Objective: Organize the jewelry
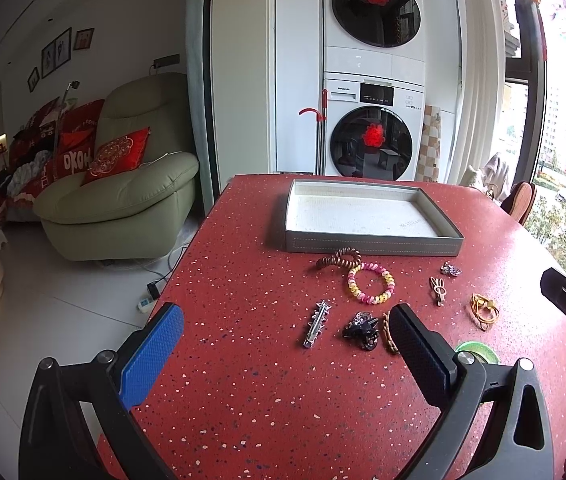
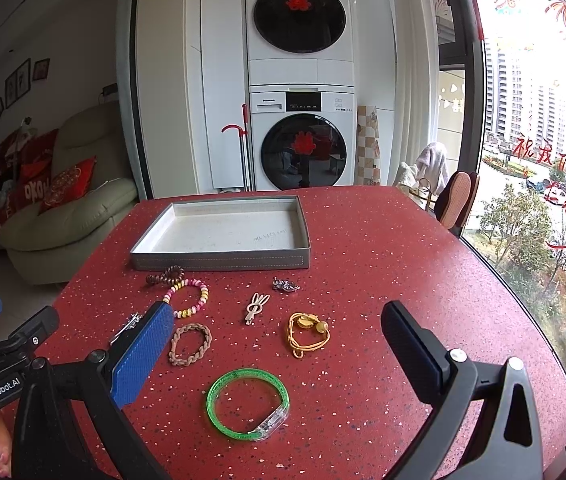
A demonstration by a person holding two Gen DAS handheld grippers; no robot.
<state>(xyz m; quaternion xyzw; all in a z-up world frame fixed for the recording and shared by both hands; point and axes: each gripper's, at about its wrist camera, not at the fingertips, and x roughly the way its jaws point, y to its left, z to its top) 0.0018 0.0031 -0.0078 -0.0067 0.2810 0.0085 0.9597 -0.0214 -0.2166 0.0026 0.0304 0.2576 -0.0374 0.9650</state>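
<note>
An empty grey tray (image 1: 371, 245) (image 2: 219, 261) stands at the far side of the red table (image 1: 243, 400). In front of it lie a brown spiral tie (image 1: 339, 261), a pink-yellow bracelet (image 1: 371, 283) (image 2: 189, 296), a silver barrette (image 1: 317, 322), a black claw clip (image 1: 363, 329), a rabbit clip (image 2: 256, 306), a small silver piece (image 2: 286, 285), a yellow cord tie (image 2: 307, 332), a braided brown band (image 2: 190, 343) and a green bangle (image 2: 247, 408). My left gripper (image 1: 287, 334) is open and empty above the barrette. My right gripper (image 2: 279, 334) is open and empty above the bangle.
Stacked washer and dryer (image 1: 371, 92) stand behind the table. A green armchair (image 1: 123, 184) is at the left, and a large window (image 2: 543, 140) at the right. The table edge runs close on the left (image 1: 187, 256).
</note>
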